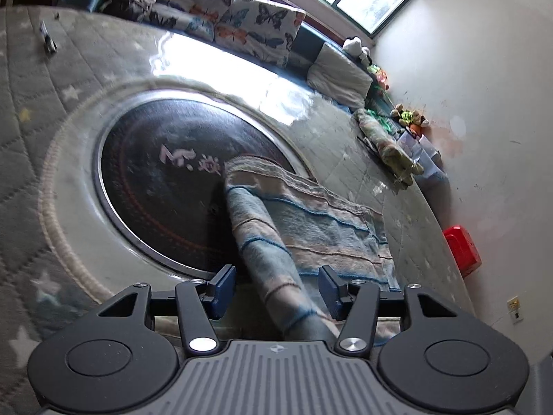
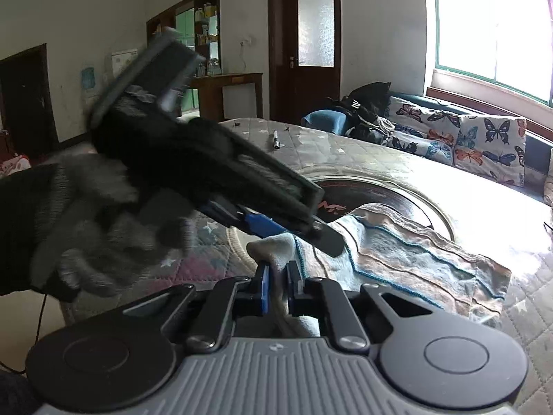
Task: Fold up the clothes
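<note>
A striped blue, pink and beige cloth (image 1: 311, 221) lies on the table, partly over the round black cooktop (image 1: 166, 180). My left gripper (image 1: 276, 290) is open, its blue pads on either side of a raised fold of the cloth that runs between them without being pinched. My right gripper (image 2: 278, 287) is shut on a pale corner of the same cloth (image 2: 414, 259) and holds it lifted. In the right wrist view the left gripper (image 2: 304, 231) and a gloved hand (image 2: 103, 224) hover just above the cloth's lifted edge.
The table is covered by a quilted grey star-pattern cover (image 1: 41, 131) under clear plastic. A butterfly-print sofa (image 2: 466, 138) stands behind it. A marker (image 2: 276, 138) lies at the far end. A folded greenish cloth (image 1: 387, 145) and a red box (image 1: 463, 245) are by the wall.
</note>
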